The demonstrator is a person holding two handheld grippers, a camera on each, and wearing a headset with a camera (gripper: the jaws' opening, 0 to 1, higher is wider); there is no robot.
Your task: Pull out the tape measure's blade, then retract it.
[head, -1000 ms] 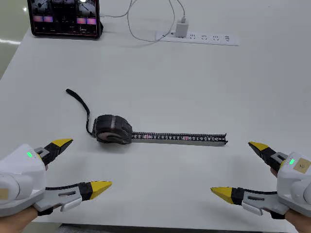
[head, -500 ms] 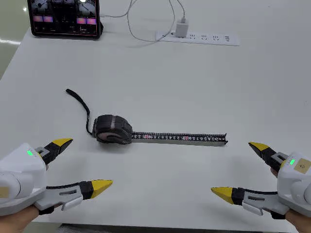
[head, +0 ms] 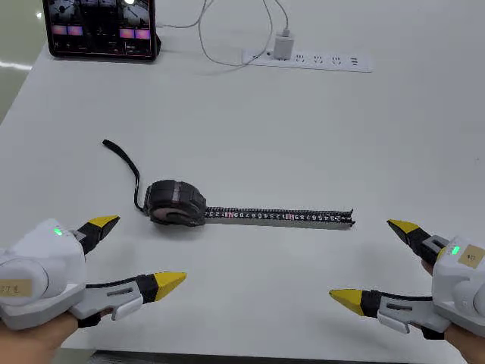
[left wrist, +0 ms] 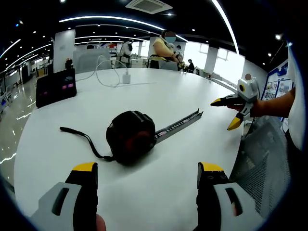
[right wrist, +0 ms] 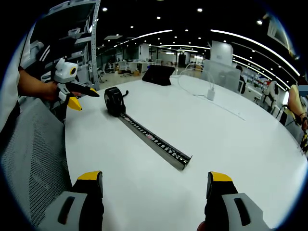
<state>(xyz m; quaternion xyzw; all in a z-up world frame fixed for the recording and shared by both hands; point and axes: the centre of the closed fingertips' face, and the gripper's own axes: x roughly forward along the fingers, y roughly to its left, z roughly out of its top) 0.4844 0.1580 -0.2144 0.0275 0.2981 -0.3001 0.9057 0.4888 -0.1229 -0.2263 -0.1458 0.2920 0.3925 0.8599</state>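
The tape measure (head: 176,202) lies at centre frame in the head view on the white table (head: 303,136), its blade (head: 280,217) drawn out to the right — its numerals too small to read. The left gripper (head: 144,250), lower left, and the right gripper (head: 365,259), lower right, hold their jaws apart, touching nothing; the label (head: 14,287) on the left one is illegible.

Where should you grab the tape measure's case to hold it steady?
Probably its two broad flat faces, from above. The case stands on edge, with the blade leaving its right end and the strap its left, so fingers across the faces keep both ends free. The open left gripper is nearest.
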